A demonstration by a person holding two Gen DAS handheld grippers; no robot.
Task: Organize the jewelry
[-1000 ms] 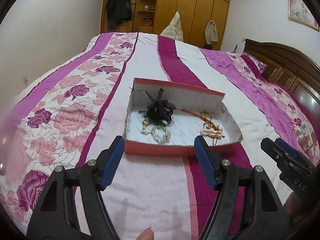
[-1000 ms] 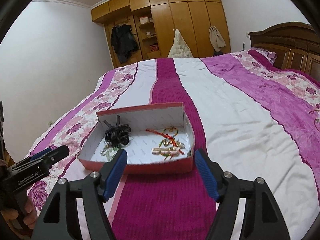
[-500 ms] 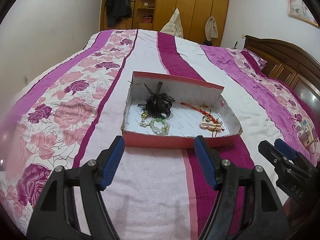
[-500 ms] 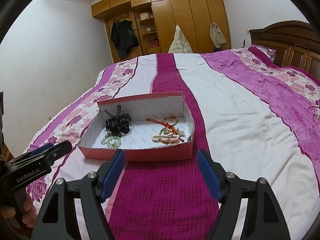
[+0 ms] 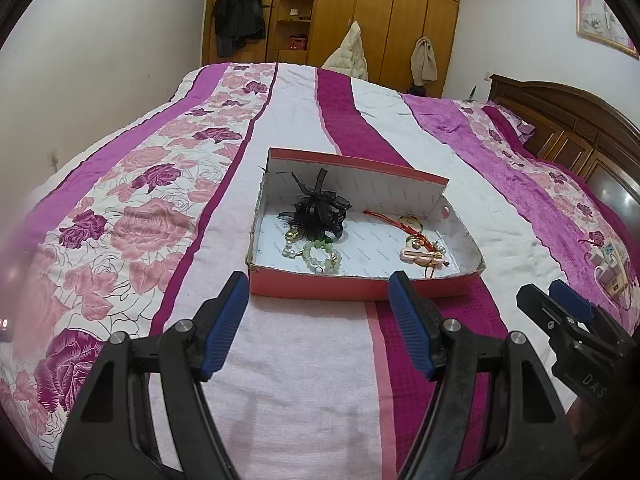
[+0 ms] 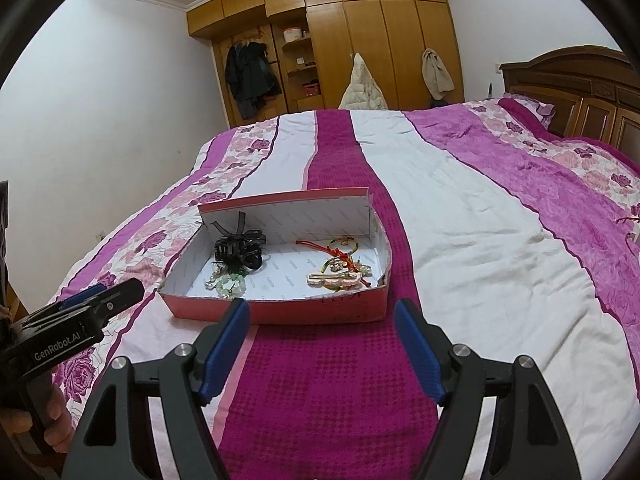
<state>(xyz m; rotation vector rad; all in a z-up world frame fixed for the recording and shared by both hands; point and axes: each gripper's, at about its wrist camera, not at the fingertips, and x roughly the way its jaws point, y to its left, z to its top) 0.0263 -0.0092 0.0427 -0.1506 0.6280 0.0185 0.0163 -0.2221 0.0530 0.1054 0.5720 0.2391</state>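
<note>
A shallow red box [image 5: 320, 289] with a white inside lies on the bed; it also shows in the right wrist view [image 6: 280, 314]. In it lie a black ribbon hair clip [image 5: 316, 212] [image 6: 240, 250], a green bead bracelet [image 5: 320, 258] [image 6: 230, 285], a red cord with a gold ring [image 5: 400, 222] [image 6: 332, 250] and a pink hair clip [image 5: 422, 255] [image 6: 338, 278]. My left gripper [image 5: 318, 300] is open and empty, just short of the box's near wall. My right gripper [image 6: 322, 320] is open and empty, also just short of it.
The bed has a pink, white and magenta striped cover [image 5: 304, 360]. A wooden headboard [image 5: 580, 136] is at the right, a wardrobe [image 6: 360, 40] at the far end. A small charger-like item [image 5: 610, 264] lies on the cover at the right.
Both grippers have drawn back and up from the box, which now sits farther from the fingertips. Both stay open.
</note>
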